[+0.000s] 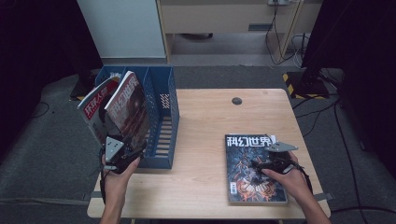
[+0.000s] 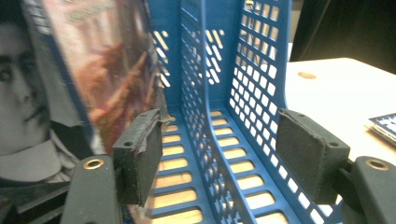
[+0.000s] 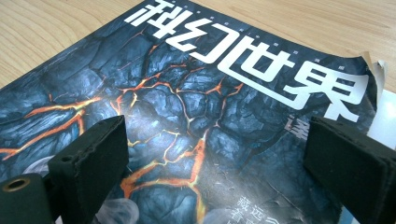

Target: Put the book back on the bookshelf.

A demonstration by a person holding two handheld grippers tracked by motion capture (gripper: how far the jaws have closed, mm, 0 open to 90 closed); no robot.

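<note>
**Magazines going into the blue rack**

Nearest me, the right gripper [image 1: 266, 164] hovers over the dark, lava-patterned magazine [image 1: 252, 170] lying flat on the pale wooden table [image 1: 201, 140], jaws spread and pinching nothing, seemingly ready to lift it. Across the table, the left gripper [image 1: 122, 156] is spread too, one pad [image 2: 140, 151] against the reddish-covered magazine [image 1: 130, 109] leaning in the blue perforated plastic file rack [image 1: 161, 121], probably released to stand.

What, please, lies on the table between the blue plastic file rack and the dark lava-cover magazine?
Only bare wooden tabletop separates rack and magazine, in the high view.
</note>
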